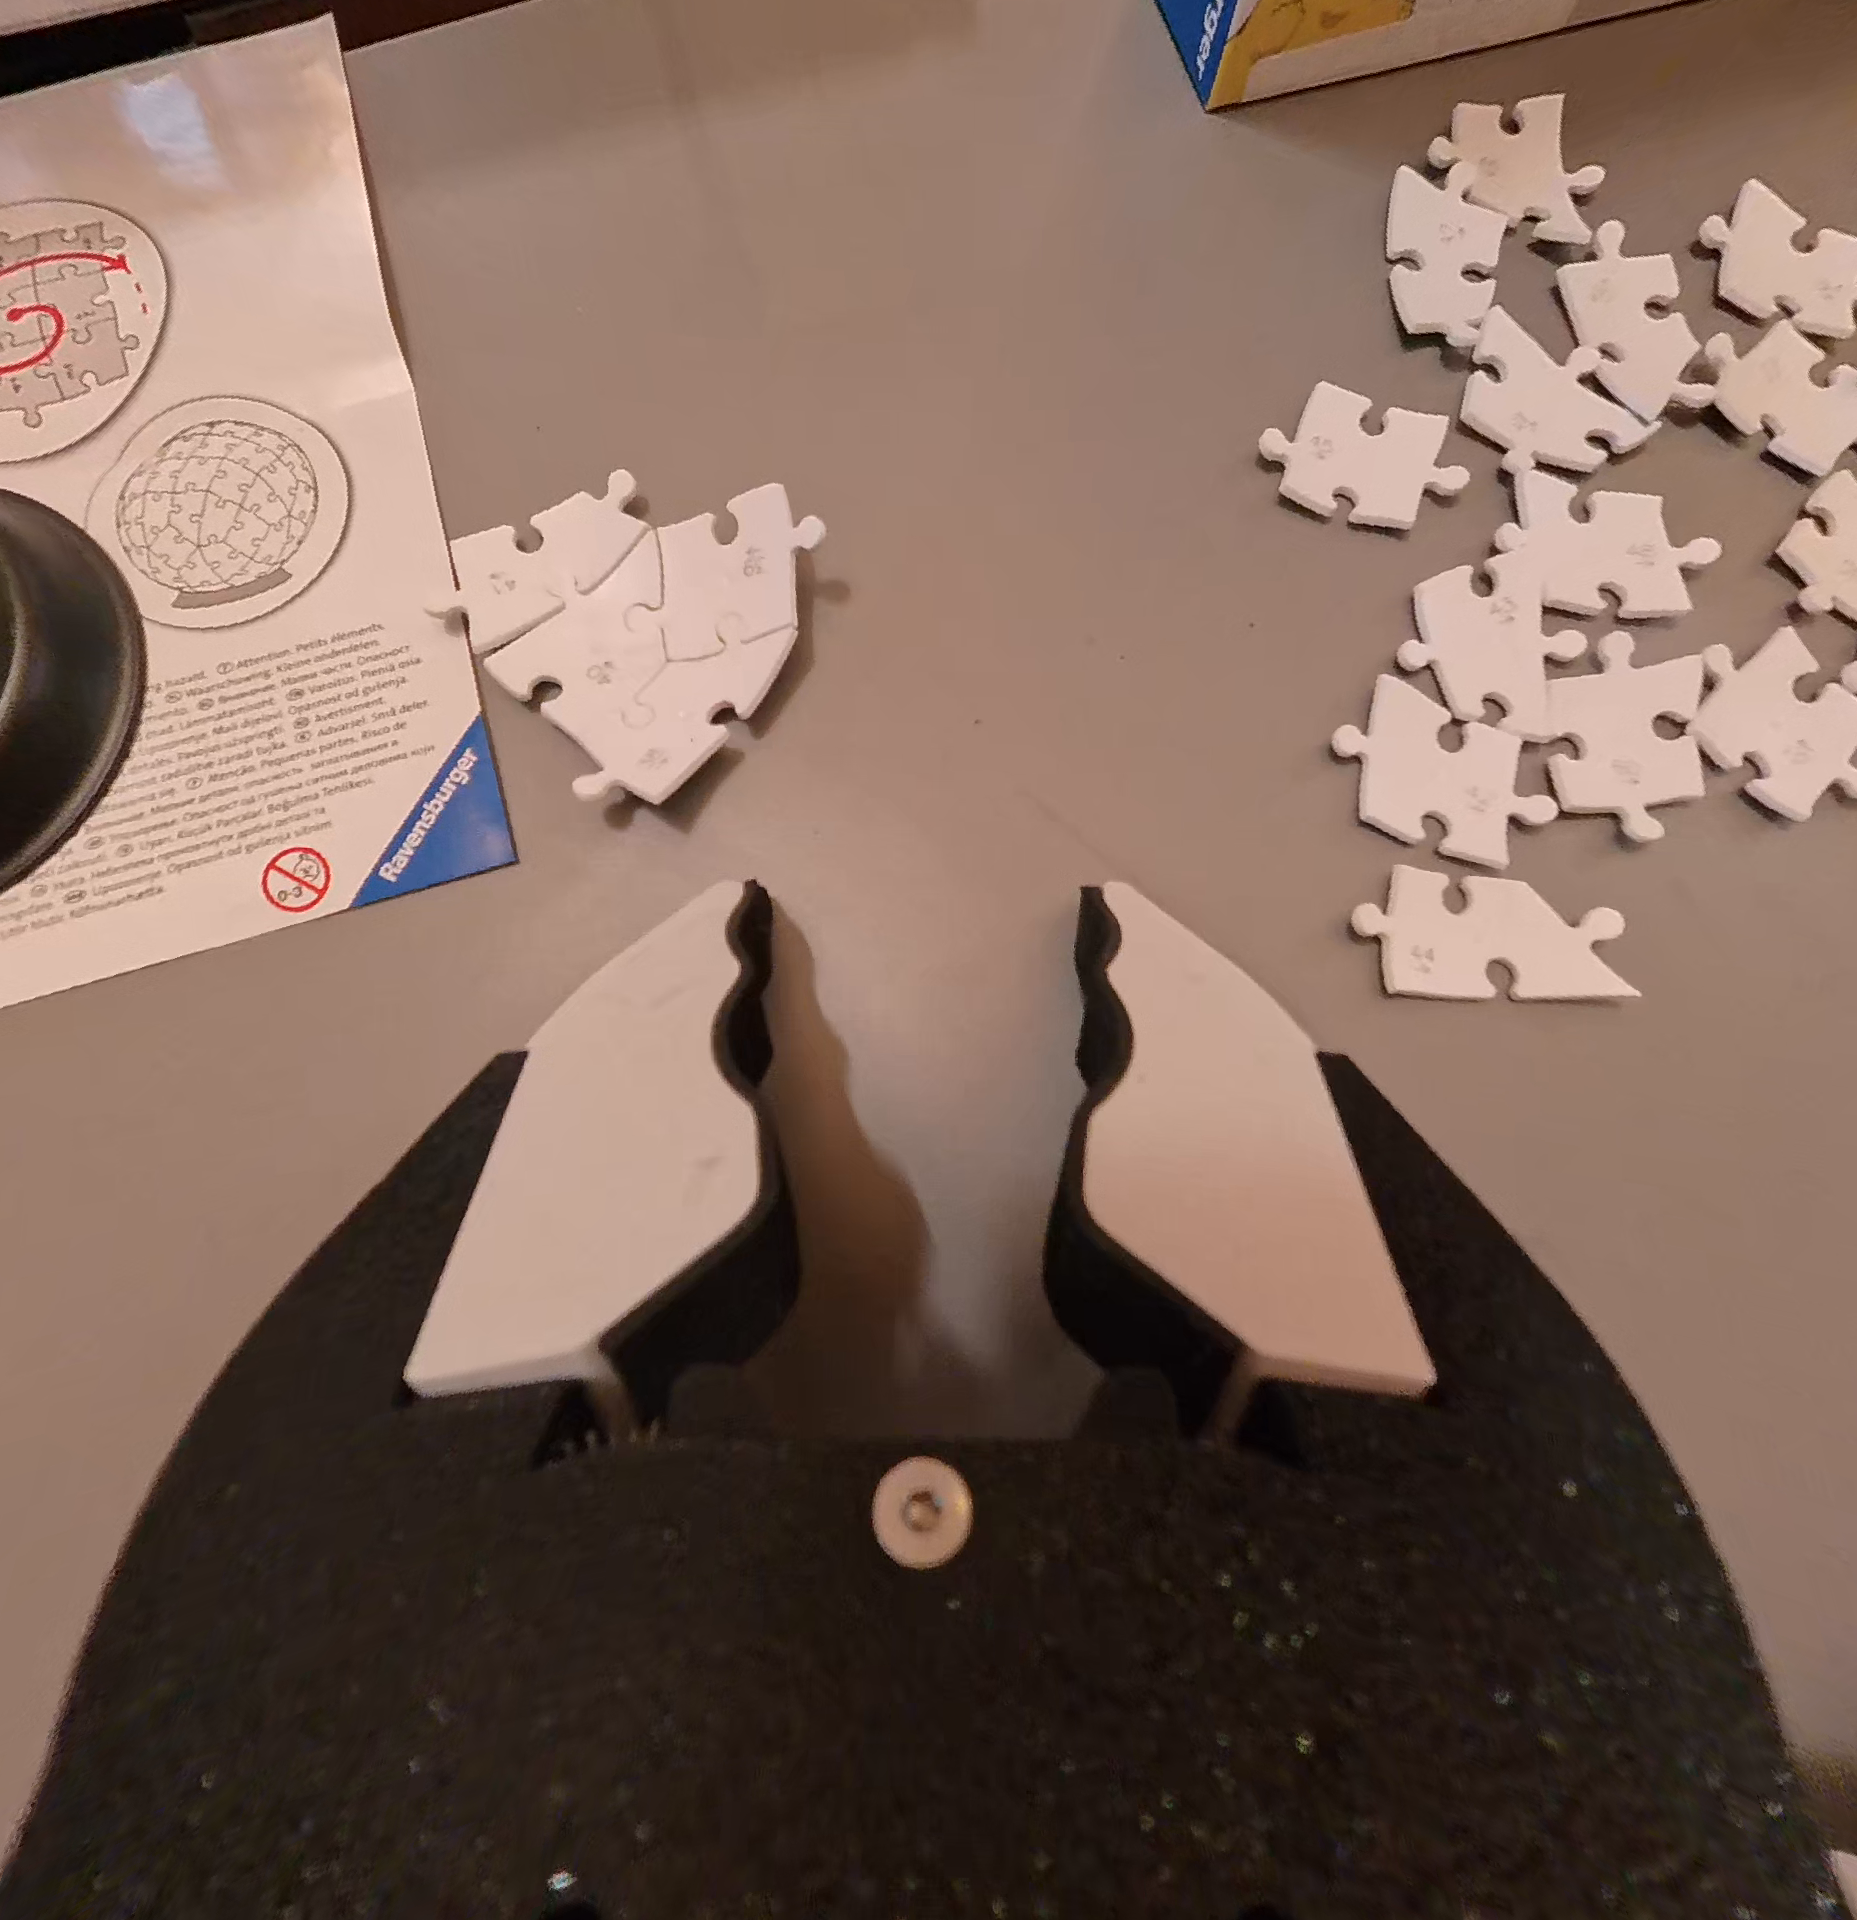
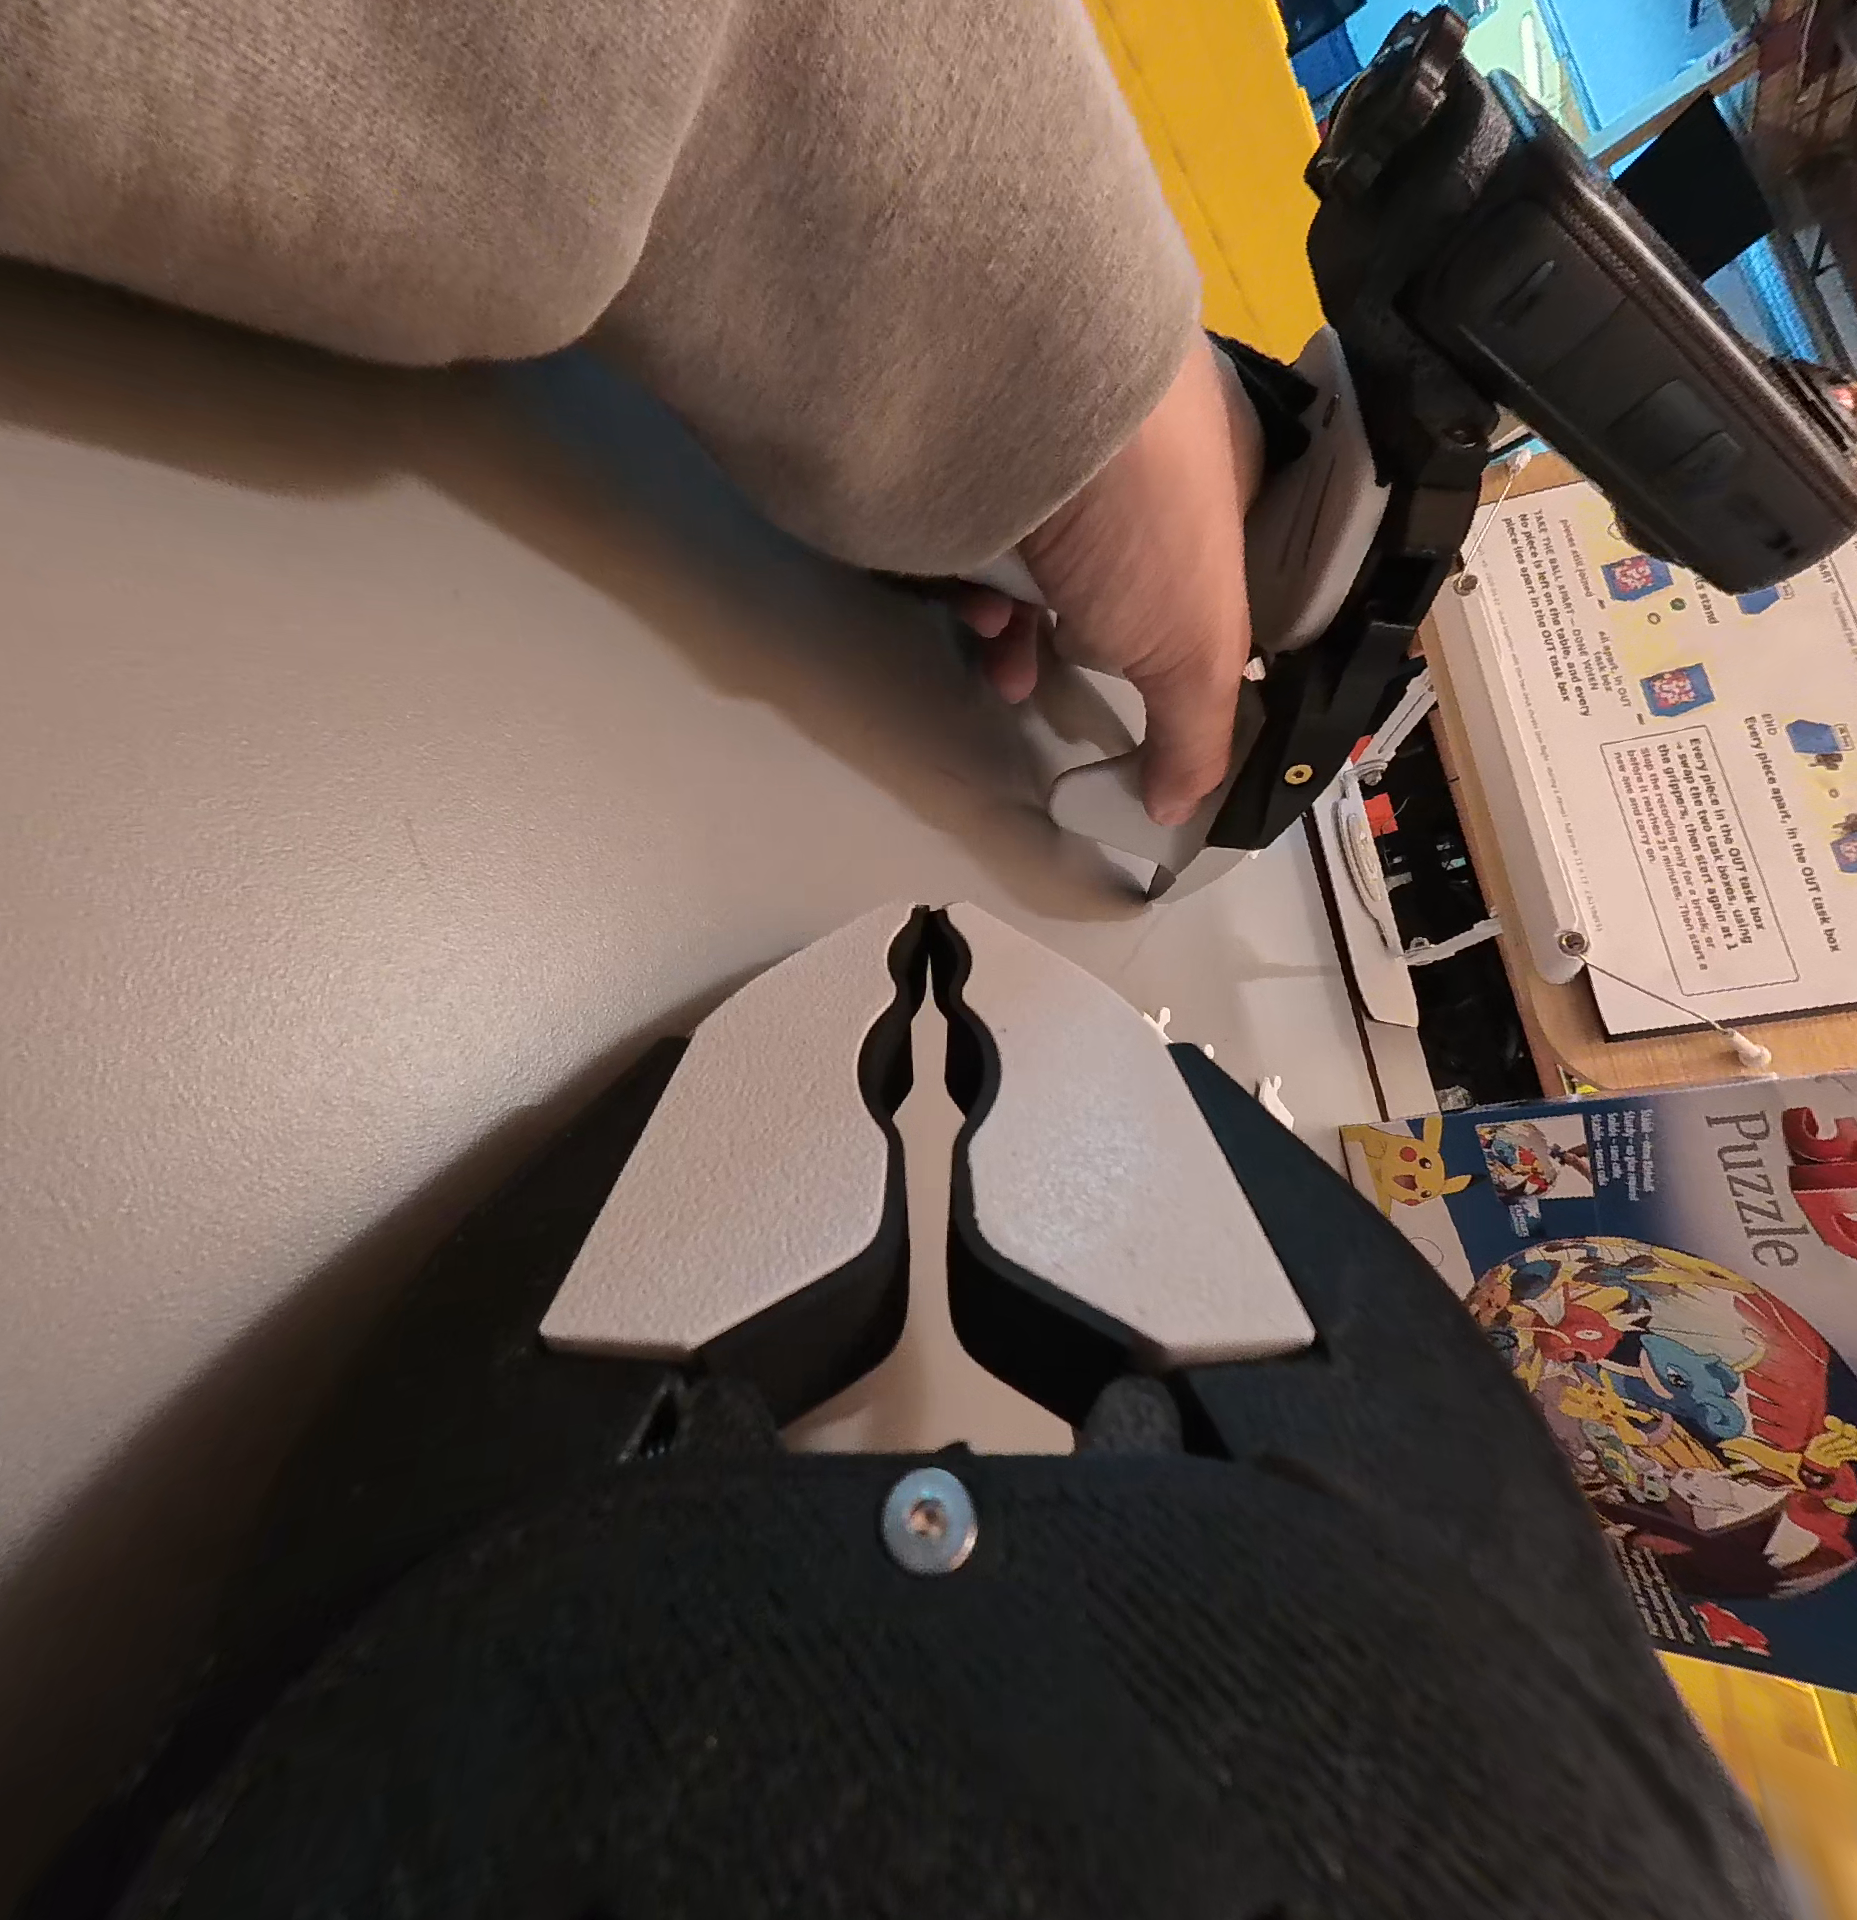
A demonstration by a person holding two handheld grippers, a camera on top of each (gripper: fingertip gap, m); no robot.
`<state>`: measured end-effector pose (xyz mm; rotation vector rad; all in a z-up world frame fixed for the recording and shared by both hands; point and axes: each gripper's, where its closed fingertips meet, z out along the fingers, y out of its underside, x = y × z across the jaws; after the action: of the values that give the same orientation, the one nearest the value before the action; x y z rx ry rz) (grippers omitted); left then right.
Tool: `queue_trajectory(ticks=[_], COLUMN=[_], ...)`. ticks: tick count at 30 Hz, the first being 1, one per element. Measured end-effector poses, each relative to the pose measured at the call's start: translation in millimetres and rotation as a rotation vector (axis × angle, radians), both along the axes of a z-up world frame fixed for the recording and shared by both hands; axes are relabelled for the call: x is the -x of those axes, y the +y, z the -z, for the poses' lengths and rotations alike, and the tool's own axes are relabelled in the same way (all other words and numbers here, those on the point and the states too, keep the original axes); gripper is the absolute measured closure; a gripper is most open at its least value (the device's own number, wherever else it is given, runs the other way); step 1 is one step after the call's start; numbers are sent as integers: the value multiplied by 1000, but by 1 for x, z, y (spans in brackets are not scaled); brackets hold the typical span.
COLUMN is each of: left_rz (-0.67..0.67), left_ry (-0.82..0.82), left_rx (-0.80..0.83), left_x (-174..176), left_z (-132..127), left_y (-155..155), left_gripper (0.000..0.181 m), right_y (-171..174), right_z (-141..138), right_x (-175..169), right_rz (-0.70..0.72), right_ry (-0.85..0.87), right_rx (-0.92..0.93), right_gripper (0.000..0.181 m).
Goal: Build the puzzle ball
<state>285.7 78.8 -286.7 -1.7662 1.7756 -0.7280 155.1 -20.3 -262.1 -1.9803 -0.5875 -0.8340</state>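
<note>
1. The left tool (image 1: 922, 899) hovers over the grey surface (image 1: 955, 416) with its fingers spread wide and nothing between them. It points at bare surface between the two groups of pieces, likely so it can reach either one.

2. A joined patch of puzzle pieces (image 1: 643, 634) lies ahead and to the left, white backs up, just beside the instruction sheet (image 1: 176, 499). That patch is all of the ball that can be seen built so far, so the task looks to be at an early stage.

3. The loose pieces (image 1: 1630, 540) lie scattered ahead to the right, also face down, some overlapping. One single piece (image 1: 1360, 457) sits apart from the heap on the near-left side, an easy one to pick.

4. A dark round stand (image 1: 41, 707) rests on the sheet at the left edge, probably the base for the finished ball.

5. The right tool (image 2: 929, 920) is clenched, its tips touching, with nothing held. It lies low over the surface, away from the pieces, seemingly parked.

6. In the right wrist view, a hand (image 2: 1132, 623) in a beige sleeve (image 2: 591, 229) grips the handle of the left tool.

7. The puzzle box (image 2: 1672, 1382) stands at the right.

8. The next move probably calls for the left tool to close on a loose piece by its edge.
</note>
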Motion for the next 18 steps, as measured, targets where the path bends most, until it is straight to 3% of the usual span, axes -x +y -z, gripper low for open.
queue_trajectory(ticks=[1, 9, 15, 18], left_rz=[0, -68, 25, 34], left_ry=[0, -13, -34, -55], left_rx=[-1, 34, -125, -145], left_x=[0, 4, -9, -22], left_z=[0, -2, -6, -9], left_y=[0, 12, 30, 36], left_gripper=[125, 125, 104, 106], right_y=[0, 0, 0, 0], right_z=[0, 0, 0, 0], right_x=[0, -1, -1, -1], right_rz=[0, 4, 2, 3], right_ry=[0, -7, -6, -8], right_rx=[0, -3, -4, -5], right_gripper=[181, 181, 181, 181])
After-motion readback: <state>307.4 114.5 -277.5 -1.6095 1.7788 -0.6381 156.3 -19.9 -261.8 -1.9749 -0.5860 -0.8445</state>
